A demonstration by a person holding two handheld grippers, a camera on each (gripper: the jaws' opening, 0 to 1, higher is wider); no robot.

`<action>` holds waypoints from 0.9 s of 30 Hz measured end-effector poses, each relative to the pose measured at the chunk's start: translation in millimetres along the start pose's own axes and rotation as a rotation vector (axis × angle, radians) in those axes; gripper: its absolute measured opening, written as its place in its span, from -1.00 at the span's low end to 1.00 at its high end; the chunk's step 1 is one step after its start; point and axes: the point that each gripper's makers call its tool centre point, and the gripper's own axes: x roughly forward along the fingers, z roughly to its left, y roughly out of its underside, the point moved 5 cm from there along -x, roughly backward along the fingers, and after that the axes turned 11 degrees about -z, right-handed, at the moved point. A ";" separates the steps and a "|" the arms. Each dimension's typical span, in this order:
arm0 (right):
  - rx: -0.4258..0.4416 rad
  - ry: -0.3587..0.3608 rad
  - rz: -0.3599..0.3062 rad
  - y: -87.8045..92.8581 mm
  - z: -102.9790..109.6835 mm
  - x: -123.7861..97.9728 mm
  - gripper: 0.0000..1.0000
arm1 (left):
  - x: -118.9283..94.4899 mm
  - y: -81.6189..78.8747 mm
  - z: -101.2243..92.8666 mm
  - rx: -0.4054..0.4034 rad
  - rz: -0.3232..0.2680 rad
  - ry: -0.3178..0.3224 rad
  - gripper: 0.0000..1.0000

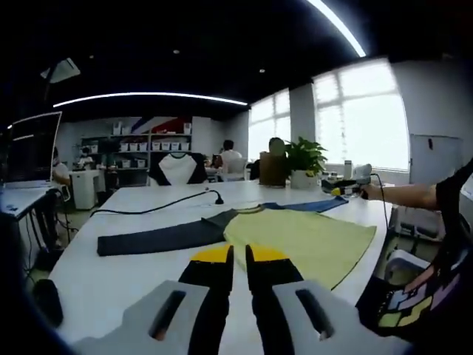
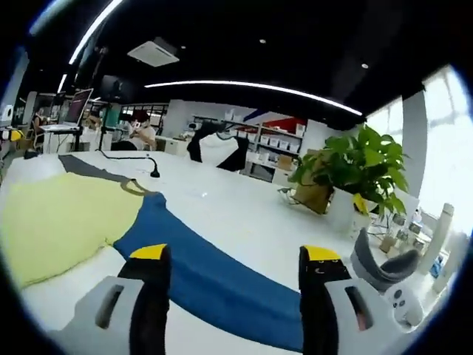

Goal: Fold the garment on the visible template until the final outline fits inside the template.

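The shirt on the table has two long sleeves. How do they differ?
The dark grey sleeve is charcoal in colour, while the blue sleeve is bright blue. The dark grey sleeve stretches out in front of the left gripper, whose jaws are nearly closed; the blue sleeve runs between the wide-open jaws of the right gripper. Both lie flat and unfolded on the white table, joined to the yellow shirt body.

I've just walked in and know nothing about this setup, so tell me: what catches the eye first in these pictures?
First, the garment spread flat on the white table: a yellow body with long sleeves, one dark, one bright blue. Next come the yellow-tipped black fingers of the left gripper, close together before the yellow cloth, and the right gripper, spread wide over the blue sleeve. A leafy potted plant stands at the far end of the table.
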 end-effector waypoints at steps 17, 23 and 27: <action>0.195 0.179 0.119 43.2 -18.0 7.1 0.44 | -4.2 -2.8 8.2 0.028 0.005 -0.051 -0.75; 0.239 0.216 0.155 54.6 -22.1 5.6 0.33 | -2.8 1.3 7.7 0.105 0.045 -0.058 -0.75; 0.214 0.247 0.177 56.0 -27.0 2.7 0.33 | -4.4 0.3 9.8 0.087 0.034 -0.069 -0.75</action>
